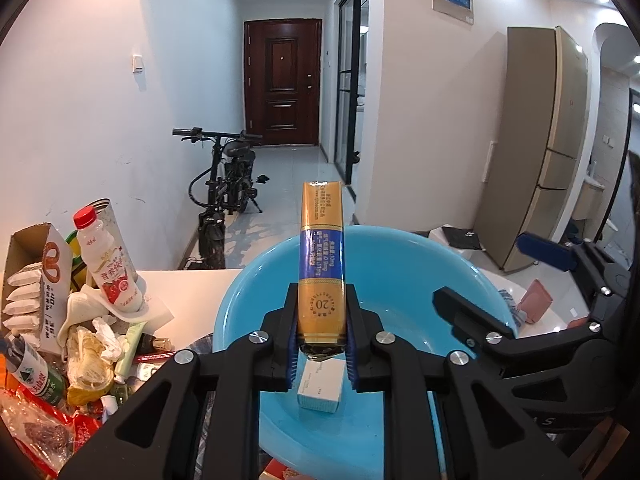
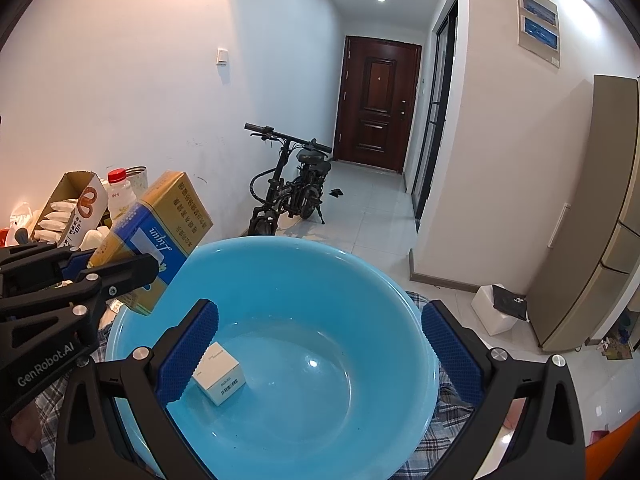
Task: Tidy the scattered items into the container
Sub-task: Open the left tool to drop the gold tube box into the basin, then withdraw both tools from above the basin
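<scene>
My left gripper (image 1: 322,326) is shut on a gold and blue carton (image 1: 321,264) and holds it over the near left part of the blue basin (image 1: 400,256). The carton (image 2: 160,232) also shows in the right wrist view, above the basin's left rim (image 2: 256,246). A small white box (image 2: 219,372) lies in the bottom of the basin; it shows below the carton in the left wrist view (image 1: 321,386). My right gripper (image 2: 320,348) is open and empty, its fingers spread over the basin. The right gripper also shows in the left wrist view (image 1: 472,312).
A pile of clutter sits left of the basin: a milk drink bottle with a red cap (image 1: 106,264), an open snack box (image 1: 36,288), tissues, tubes and wrappers (image 1: 92,356). A checked cloth (image 2: 452,400) lies under the basin. A folding bike (image 2: 288,184) stands in the hallway.
</scene>
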### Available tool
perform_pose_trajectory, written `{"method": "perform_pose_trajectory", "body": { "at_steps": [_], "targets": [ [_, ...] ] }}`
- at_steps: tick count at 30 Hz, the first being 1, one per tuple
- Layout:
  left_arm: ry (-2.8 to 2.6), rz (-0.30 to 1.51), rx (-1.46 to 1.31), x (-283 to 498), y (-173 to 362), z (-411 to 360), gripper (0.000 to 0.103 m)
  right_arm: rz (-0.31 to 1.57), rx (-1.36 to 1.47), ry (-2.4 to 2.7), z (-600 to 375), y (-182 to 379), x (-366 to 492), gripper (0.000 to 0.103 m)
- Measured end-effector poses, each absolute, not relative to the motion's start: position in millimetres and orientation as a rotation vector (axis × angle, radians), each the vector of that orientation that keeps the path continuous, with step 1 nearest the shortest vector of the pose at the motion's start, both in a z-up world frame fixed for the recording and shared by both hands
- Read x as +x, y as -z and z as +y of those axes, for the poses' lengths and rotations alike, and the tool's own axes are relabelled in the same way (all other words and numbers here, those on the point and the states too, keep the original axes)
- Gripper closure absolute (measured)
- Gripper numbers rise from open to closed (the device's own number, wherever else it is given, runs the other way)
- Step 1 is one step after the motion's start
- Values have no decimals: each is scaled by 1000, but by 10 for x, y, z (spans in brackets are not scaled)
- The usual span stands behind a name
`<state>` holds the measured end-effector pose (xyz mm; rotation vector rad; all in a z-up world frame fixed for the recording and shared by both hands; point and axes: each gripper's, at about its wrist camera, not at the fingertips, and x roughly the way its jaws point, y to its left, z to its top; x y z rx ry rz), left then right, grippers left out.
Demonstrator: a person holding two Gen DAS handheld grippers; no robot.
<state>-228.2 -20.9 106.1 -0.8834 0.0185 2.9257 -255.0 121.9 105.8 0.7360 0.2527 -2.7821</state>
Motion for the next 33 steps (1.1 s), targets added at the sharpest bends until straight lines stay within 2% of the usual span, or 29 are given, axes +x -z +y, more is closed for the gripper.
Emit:
{"method": "perform_pose_trajectory", "body": {
  "at_steps": [1,3,5,8,10,33],
  "targets": [
    [-2957,48,-890,-2284,-1057,-206,61,259,737,2788,1229,-1059,-2548,0],
    [-3064,114,-867,-2278,-1065,-235,14,267,754,2804,1263,-1056,-2564,0],
    [-3112,107,-823,-2261,-1093,-316,2,242,771,2809,1328,-1061,-2590,0],
    [-3055,-14,-823,-2261,-1118,-450,1,183,772,2794,1401,-1083,-2601,0],
    [-3030,-51,-841,-2282,-1108,-474,1,207,770,2802,1375,-1077,-2593,0],
    [-3013,-16,-853,-2294,-1101,-385,1,287,774,2790,1256,-1049,-2566,0]
  ]
}}
